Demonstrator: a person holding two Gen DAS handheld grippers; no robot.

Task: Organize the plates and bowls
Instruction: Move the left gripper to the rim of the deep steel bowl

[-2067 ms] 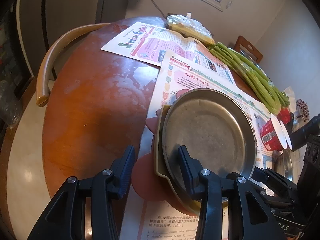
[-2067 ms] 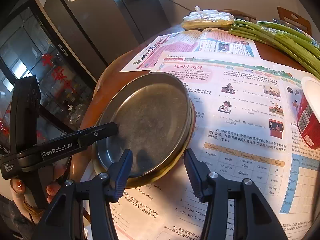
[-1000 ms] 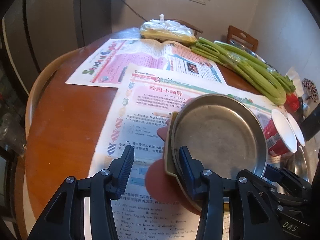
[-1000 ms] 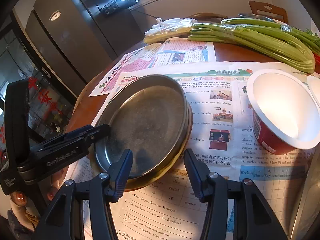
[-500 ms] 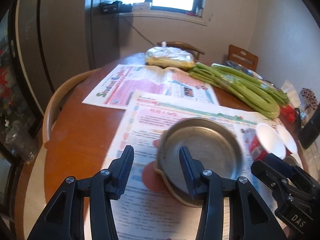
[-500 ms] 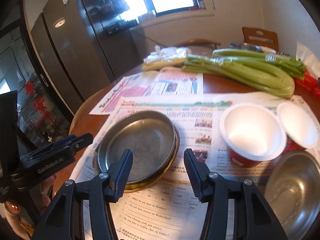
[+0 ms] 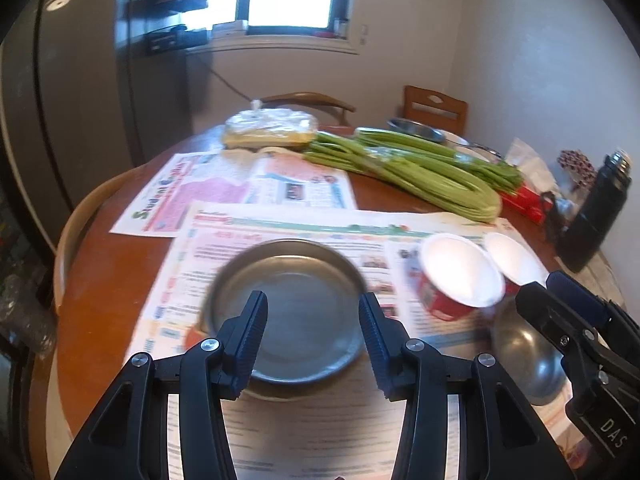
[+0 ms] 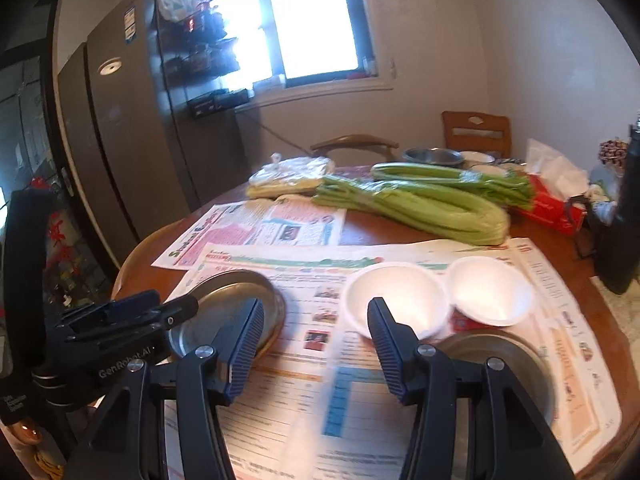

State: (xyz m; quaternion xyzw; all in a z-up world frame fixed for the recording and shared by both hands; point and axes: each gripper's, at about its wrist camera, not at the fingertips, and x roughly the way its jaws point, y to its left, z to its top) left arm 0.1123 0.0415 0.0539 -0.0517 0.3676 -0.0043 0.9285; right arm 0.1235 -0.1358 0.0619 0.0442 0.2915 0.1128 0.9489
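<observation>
A steel plate (image 7: 292,304) rests on a yellowish plate on newspaper, in the middle of the left wrist view; it also shows in the right wrist view (image 8: 224,300). My left gripper (image 7: 312,332) is open and empty, raised above the plate's near edge. My right gripper (image 8: 316,340) is open and empty, raised over the newspaper. Two red cups with white insides (image 8: 394,308) (image 8: 490,290) stand side by side. A steel bowl (image 8: 516,364) sits near the right front, partly hidden by my right fingers; it also shows in the left wrist view (image 7: 524,348).
The round wooden table (image 7: 96,292) carries newspapers (image 7: 240,184), bunches of celery (image 8: 424,204), a plastic bag of food (image 8: 292,176), a red tissue box (image 8: 552,208), more bowls at the back (image 8: 434,156) and a dark bottle (image 7: 596,212). Chairs stand around it.
Both grippers have risen and pulled back from the stacked plates, which stay on the newspaper. The left gripper's jaws now stand wider. The view now takes in the cups and the steel bowl.
</observation>
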